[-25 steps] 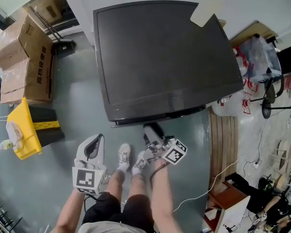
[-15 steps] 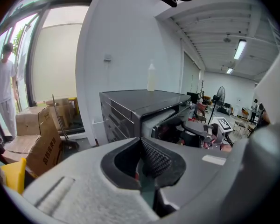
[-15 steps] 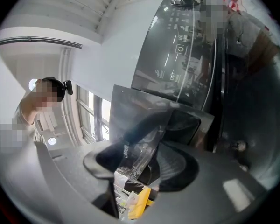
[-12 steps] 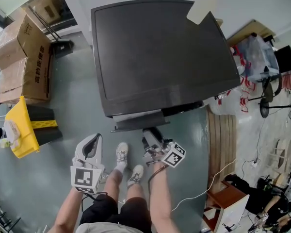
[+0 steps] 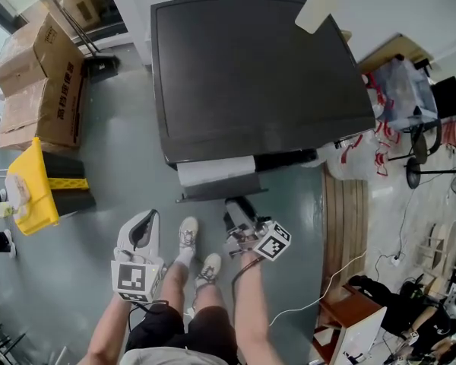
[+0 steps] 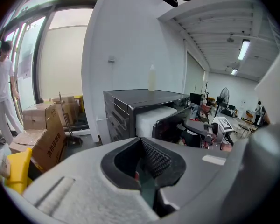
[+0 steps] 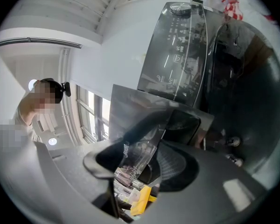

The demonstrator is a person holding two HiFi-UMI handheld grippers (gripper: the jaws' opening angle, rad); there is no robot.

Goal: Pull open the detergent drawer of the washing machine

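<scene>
- As it stands pulled out from the front of the washing machine (image 5: 251, 74), the detergent drawer (image 5: 216, 172) shows its white inside, with its dark front panel toward the person.
- Right gripper (image 5: 239, 207): at the drawer's front panel, jaws closed on the panel's glossy edge.
- Left gripper (image 5: 142, 226): held low beside the person's left leg, well apart from the drawer, jaws drawn together with nothing between them.
- Shoes (image 5: 186, 234): on the grey floor (image 5: 121, 150), just in front of the machine, between the two grippers.
- Bottle (image 5: 319, 10): pale, upright on the machine's dark top, at its far right corner.
- Cardboard boxes (image 5: 42, 82): stacked on the floor, left of the machine.
- Yellow bin (image 5: 32, 192): on the floor, nearer than the boxes.
- Wooden boards (image 5: 349, 204): flat on the floor, right of the machine.
</scene>
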